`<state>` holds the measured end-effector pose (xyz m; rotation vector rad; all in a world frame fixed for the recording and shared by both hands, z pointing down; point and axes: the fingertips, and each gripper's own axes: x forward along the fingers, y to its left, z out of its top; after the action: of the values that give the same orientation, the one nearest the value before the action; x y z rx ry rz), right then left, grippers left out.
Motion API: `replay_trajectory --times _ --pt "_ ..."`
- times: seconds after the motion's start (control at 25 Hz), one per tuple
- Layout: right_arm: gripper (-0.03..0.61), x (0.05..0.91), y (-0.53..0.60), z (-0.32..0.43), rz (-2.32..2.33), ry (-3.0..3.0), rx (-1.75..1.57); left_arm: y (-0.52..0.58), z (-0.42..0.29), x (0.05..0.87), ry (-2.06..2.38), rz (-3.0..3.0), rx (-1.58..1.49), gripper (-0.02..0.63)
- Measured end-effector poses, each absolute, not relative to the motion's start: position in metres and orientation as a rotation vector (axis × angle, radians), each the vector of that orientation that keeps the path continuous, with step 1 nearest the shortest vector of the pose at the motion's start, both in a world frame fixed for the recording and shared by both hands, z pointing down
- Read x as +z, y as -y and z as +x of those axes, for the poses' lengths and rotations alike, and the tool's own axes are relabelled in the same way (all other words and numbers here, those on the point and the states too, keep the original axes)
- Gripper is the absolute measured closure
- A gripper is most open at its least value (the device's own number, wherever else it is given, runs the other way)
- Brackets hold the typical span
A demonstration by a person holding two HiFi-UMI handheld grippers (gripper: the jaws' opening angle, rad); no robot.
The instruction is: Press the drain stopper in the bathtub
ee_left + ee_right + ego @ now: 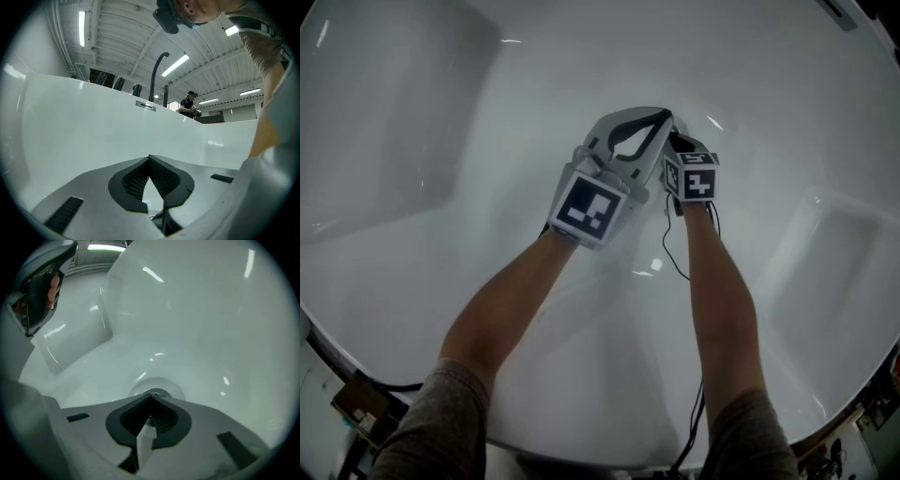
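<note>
The round drain stopper sits in the white bathtub's floor, seen only in the right gripper view. My right gripper is shut, and its joined tips lie right over the near edge of the stopper; whether they touch it I cannot tell. In the head view only its marker cube shows well, pointing down into the tub. My left gripper is shut too, holds nothing, and lies just left of the right one. In its own view its tips face the tub wall.
A tall dark faucet and a small overflow plate stand on the far rim. A person stands far behind the tub. A thin black cable hangs along the right forearm. Moulded steps shape the tub's sides.
</note>
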<state>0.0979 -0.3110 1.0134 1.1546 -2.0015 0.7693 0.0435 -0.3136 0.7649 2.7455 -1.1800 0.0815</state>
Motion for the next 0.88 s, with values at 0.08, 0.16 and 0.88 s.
replay_trajectory --times 0.08,0.16,0.88 --pt "0.574 1.008 0.311 0.099 1.194 2.012 0.771 0.313 0.044 0.763 1.177 2.751 0.086 0.612" --pt "0.574 1.001 0.307 0.099 1.220 2.026 0.769 0.312 0.043 0.760 1.179 2.748 0.089 0.612" --pt "0.574 0.827 0.299 0.100 1.442 2.198 0.726 0.294 0.042 0.663 1.181 2.738 0.157 0.612"
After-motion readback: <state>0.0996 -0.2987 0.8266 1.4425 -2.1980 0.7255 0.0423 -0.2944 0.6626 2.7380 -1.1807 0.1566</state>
